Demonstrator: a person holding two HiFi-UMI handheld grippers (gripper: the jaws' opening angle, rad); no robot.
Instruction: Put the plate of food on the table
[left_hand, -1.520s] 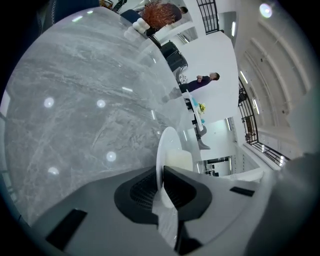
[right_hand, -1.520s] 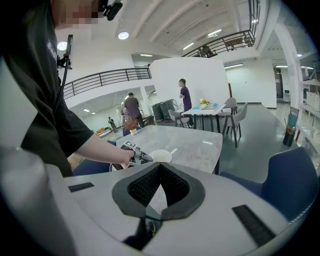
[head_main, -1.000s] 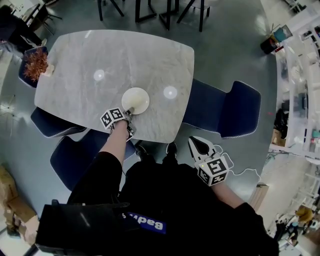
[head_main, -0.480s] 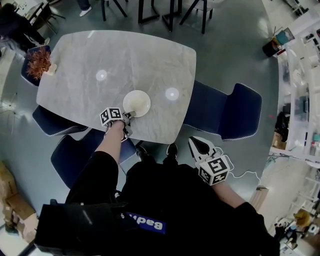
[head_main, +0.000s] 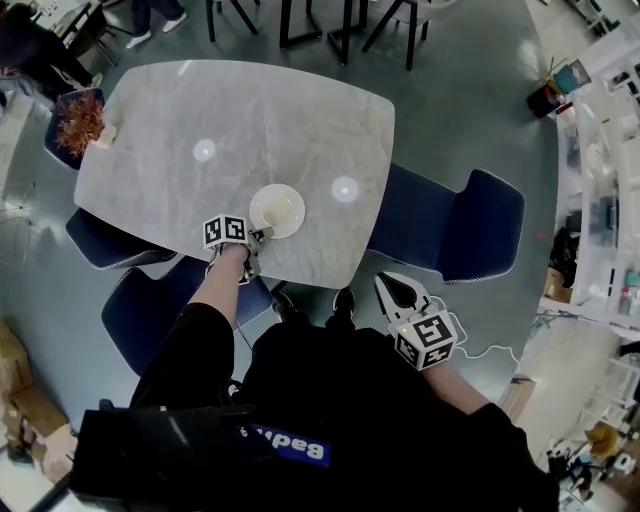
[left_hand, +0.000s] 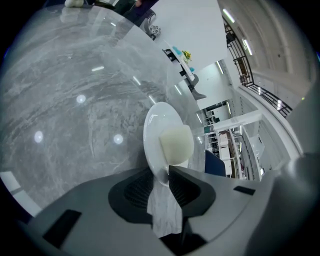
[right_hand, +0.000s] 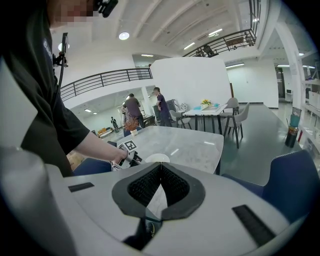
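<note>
The left gripper (head_main: 258, 234) is closed on the near rim of the plate (left_hand: 150, 132), its jaws pinching only the edge; the plate lies low over the near part of the table (head_main: 250, 110), well inside the edge, though whether it already rests flat on the marble I cannot tell. The step in hand looks like the set-down; to do it well, keep the plate level so the food (left_hand: 176, 142) does not slide, lower until the base sits fully on the table, then part the jaws gently and draw straight back along the rim without dragging it. The plate is round, white and glossy, shallow with a raised rim; the food is a single pale, cream-coloured block sitting near its middle. The right gripper (right_hand: 160, 175) hangs beside the person's body, off the table, jaws pressed together with nothing between them.
</note>
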